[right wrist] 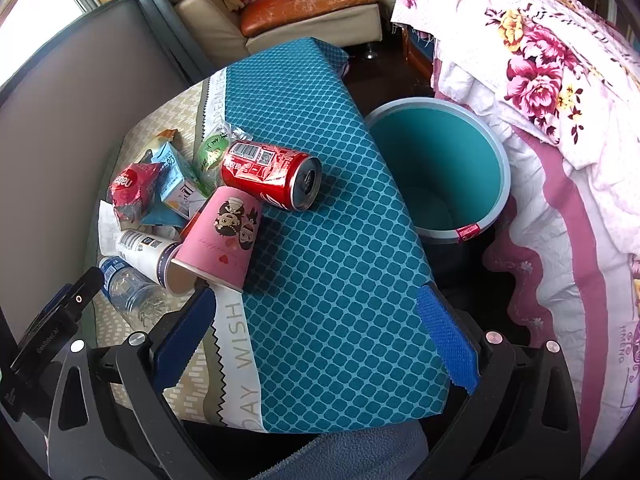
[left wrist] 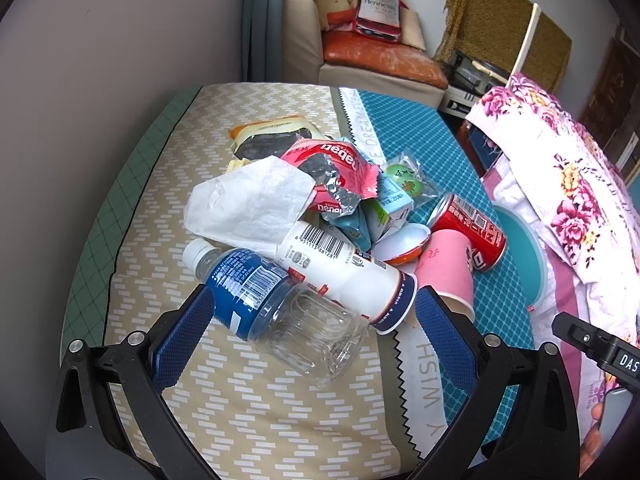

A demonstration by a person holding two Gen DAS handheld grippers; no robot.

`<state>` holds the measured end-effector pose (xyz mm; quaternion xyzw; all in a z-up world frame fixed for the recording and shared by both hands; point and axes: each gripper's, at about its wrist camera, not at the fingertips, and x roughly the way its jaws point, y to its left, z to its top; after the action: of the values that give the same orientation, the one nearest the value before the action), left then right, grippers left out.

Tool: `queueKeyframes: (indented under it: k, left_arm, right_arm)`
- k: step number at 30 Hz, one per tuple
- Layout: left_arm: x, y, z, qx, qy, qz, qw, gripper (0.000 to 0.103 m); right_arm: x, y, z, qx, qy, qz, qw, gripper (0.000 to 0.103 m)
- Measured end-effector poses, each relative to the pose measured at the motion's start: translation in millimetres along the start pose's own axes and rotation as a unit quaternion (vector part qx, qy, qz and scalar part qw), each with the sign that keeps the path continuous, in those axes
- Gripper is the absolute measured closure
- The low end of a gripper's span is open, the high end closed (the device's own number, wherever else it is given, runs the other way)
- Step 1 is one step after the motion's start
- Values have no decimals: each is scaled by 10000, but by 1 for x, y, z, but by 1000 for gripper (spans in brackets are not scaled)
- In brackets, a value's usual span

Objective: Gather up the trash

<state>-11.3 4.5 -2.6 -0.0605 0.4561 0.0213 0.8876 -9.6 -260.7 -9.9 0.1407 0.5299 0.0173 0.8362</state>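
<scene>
Blue ribbed pads line both grippers, and each gripper stands wide apart with nothing held. The left gripper (left wrist: 316,324) hangs low over the tabletop (left wrist: 248,420), its fingers flanking the nearest piece of trash, a clear plastic bottle (left wrist: 280,304) with a blue label and white cap that lies on its side; whether the pads touch it cannot be told. The right gripper (right wrist: 320,332) hovers over the teal patterned half of the tabletop cover (right wrist: 340,300), with no trash between its fingers.

Just behind the clear bottle lies a white bottle (left wrist: 344,268) with a barcode, also on its side and touching it. A pink paper cup (right wrist: 220,236) printed with cartoon figures lies tipped over beside the white bottle, its open mouth toward the cameras. Next to the cup's base rests a red soda can (right wrist: 270,174) on its side, its top facing the right wrist camera. A small white and orange lid-like cup (left wrist: 404,244) sits between the white bottle and the can.

Farther back the heap holds a crumpled white tissue (left wrist: 252,204), a red foil wrapper (left wrist: 340,168), a light blue carton (left wrist: 384,208), a clear packet with a green disc (left wrist: 404,178) and, at the far edge of the pile, an orange and black packet (left wrist: 272,136).

Beyond the tabletop's right edge, lower down, stands a teal bin (right wrist: 500,168), upright and open-mouthed, just beside a bed with a floral quilt (right wrist: 540,64). A cream sofa with an orange cushion (right wrist: 312,0) fills the far end of the room.
</scene>
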Motion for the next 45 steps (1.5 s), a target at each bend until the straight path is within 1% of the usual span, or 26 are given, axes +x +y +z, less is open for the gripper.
queueKeyframes:
  k: [7, 11, 14, 17, 20, 23, 26, 28, 35, 37, 39, 41, 45]
  left_arm:
    - [4, 5, 2, -71, 74, -10, 9999, 3]
    - [4, 12, 3, -158, 99, 50, 9998, 3]
    - [4, 24, 6, -341, 163, 63, 9993, 3]
    - [5, 40, 7, -631, 251, 66, 9977, 3]
    - [8, 57, 7, -956, 363, 97, 9947, 3]
    - [14, 65, 4, -1219, 498, 51, 9913, 3]
    - [21, 65, 0, -1437, 642, -20, 9875, 3]
    - [25, 63, -3, -1477, 700, 3, 9865, 3]
    - [53, 49, -4, -1418, 973, 141, 9850, 3]
    - [60, 48, -6, -1348, 1033, 189, 9853, 3]
    - [65, 50, -9, -1331, 1079, 163, 9851, 3]
    - [70, 53, -12, -1240, 1183, 208, 9850, 3]
    - [78, 66, -19, -1212, 1360, 189, 9831, 3]
  right_arm:
    - [6, 1, -1, 15, 104, 55, 9999, 6]
    - [7, 1, -1, 20, 124, 66, 9999, 6]
    - [8, 1, 0, 60, 138, 118, 9998, 6]
    - [8, -2, 1, 111, 143, 162, 9997, 6]
    - [11, -3, 1, 128, 188, 219, 9995, 6]
    - [18, -1, 3, 106, 254, 287, 9992, 6]
    - [26, 0, 3, 119, 360, 400, 9985, 6]
    - [32, -1, 4, 137, 426, 448, 9980, 6]
    - [42, 9, 13, 122, 519, 724, 9960, 6]
    - [47, 14, 17, 143, 587, 879, 9943, 10]
    - [51, 19, 21, 159, 689, 1004, 9924, 23]
    - [57, 27, 25, 140, 824, 1139, 9900, 30]
    - [65, 43, 32, 85, 939, 1169, 9887, 32]
